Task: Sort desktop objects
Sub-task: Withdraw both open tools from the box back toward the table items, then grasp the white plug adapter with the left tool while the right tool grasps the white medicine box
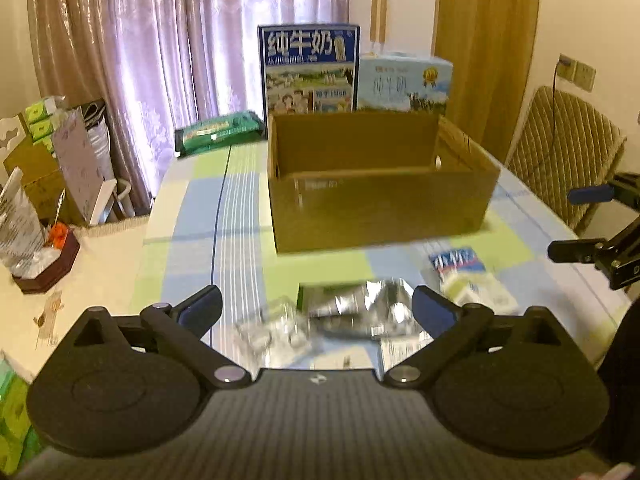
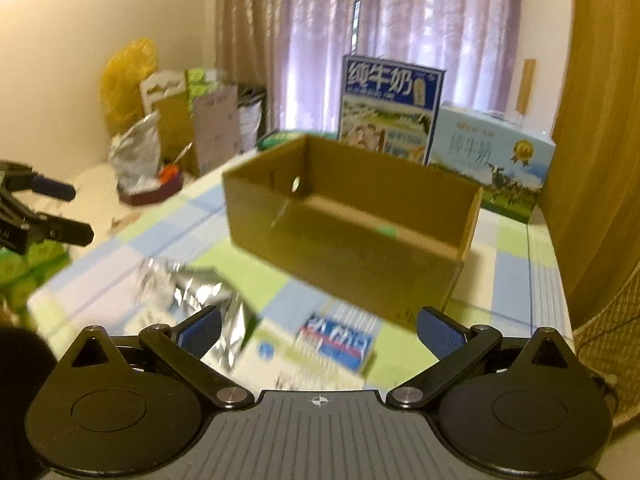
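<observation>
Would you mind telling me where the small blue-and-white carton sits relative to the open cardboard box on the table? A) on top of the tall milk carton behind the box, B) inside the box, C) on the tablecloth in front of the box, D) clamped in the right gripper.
C: the small blue-and-white carton lies on the checked tablecloth in front of the cardboard box, between the open fingers of the right gripper.

The open-topped cardboard box [image 1: 376,208] (milk cartons [image 1: 308,68] behind) blocks the table's [image 1: 224,216] middle; its left stays free.
</observation>
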`<state>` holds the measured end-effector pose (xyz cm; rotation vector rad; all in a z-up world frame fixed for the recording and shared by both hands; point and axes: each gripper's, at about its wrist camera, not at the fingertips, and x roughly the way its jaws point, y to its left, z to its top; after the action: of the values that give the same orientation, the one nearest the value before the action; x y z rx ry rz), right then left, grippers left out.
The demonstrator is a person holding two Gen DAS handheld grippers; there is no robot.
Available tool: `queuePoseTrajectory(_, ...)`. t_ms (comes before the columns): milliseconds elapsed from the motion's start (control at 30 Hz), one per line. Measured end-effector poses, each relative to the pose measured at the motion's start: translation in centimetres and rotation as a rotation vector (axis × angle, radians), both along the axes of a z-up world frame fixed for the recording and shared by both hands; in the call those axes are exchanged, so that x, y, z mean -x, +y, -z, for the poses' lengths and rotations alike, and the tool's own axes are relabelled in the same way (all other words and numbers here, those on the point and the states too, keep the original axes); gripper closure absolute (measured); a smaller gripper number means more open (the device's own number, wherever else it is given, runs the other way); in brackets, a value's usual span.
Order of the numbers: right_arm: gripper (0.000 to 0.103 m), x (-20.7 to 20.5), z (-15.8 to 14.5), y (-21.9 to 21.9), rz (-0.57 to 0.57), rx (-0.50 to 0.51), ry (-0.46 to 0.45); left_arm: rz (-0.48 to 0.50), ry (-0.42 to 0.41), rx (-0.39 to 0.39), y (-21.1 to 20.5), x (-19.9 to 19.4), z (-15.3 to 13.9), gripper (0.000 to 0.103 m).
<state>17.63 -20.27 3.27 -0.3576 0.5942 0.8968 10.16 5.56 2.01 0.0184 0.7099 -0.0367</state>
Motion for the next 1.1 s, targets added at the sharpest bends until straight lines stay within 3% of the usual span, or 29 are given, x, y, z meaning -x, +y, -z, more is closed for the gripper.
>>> queuePoseTrajectory(467,0.002,1.3,3.3,-1.2,-0.118,0.151,-0.003,0.039,0.13,-0.028,-1.3,1.7,5.6,0.005)
queuePoseTrajectory(600,0.002,0.4,4.0,-0.9,-0.132,0.175,0.02,0.068,0.17,-0.051,-2.0,0.6,7.0,0.008)
queuePoseTrajectory(733,0.002,-0.6,4.9,-0.3,-0.169,0.214,0.044,0.087,0.232,-0.056,-2.6,-0.7,8.6,0.019)
queuePoseTrajectory(1100,0.002,-3.5,7.3,1.5,-0.232,0.285,0.072,0.113,0.358,-0.085,-3.6,-5.2,12.5,0.028)
